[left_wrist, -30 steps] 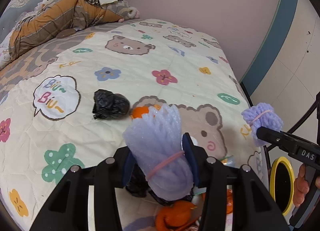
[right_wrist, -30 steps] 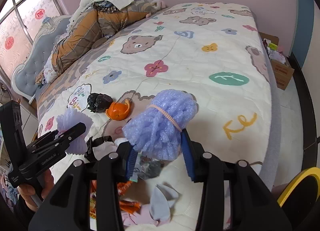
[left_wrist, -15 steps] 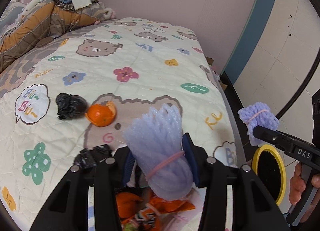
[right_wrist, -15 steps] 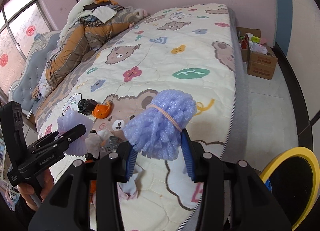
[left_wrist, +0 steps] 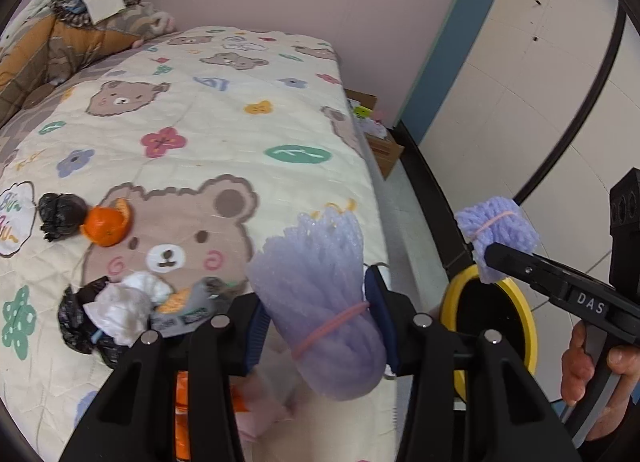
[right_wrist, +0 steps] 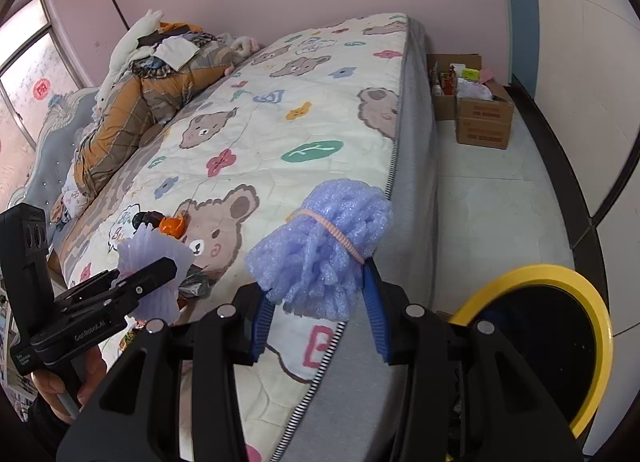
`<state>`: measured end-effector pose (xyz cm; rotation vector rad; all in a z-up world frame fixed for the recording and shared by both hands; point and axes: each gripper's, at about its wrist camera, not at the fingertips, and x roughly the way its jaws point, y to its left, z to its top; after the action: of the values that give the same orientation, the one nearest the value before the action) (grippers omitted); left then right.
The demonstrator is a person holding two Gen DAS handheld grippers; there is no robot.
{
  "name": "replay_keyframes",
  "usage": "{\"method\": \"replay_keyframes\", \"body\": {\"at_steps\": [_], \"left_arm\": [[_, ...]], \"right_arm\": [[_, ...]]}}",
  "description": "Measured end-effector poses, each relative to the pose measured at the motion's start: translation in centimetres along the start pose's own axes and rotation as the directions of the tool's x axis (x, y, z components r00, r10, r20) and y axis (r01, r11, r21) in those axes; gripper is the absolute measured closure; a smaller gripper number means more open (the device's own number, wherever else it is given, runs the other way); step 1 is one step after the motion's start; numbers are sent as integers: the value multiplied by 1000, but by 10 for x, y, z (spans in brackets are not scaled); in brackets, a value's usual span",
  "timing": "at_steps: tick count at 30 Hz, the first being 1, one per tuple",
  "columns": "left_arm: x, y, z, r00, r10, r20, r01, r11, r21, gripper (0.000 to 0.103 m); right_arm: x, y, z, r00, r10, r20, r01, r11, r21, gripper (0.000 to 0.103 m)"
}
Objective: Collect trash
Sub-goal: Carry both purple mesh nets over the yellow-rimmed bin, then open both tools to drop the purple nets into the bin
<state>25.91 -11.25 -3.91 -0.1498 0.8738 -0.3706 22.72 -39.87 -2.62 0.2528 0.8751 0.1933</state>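
Left gripper (left_wrist: 320, 326) fingers clamp a purple foam bundle (left_wrist: 320, 302) over the bed (left_wrist: 224, 133) edge. Right gripper (right_wrist: 320, 322) fingers clamp another foam bundle (right_wrist: 320, 250), near the yellow-rimmed bin (right_wrist: 560, 338) on the floor. Orange peel (left_wrist: 107, 223), black bag (left_wrist: 60, 213), tissue (left_wrist: 124, 306) lie on bed.

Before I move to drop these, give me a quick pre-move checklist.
1. Left tool gripping left foam bundle: ok.
2. Right tool gripping right foam bundle: ok.
3. Yellow-rimmed bin mouth open, nothing across it: ok.
4. Right tool directly above the bin: cannot tell; the depth is unclear in both views.
5. Bed cleared of trash: not ok. Orange peel, black bag and wrapper pile lie on it.
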Motion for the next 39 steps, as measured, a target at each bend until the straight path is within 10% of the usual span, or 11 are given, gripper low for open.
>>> {"method": "replay_keyframes", "body": {"at_steps": [39], "left_arm": [[88,-206,-54,961,-189,-200,226,957,180,59]], "right_arm": [[-78,-181,-60,985,-173,12,165,954,250,63]]}}
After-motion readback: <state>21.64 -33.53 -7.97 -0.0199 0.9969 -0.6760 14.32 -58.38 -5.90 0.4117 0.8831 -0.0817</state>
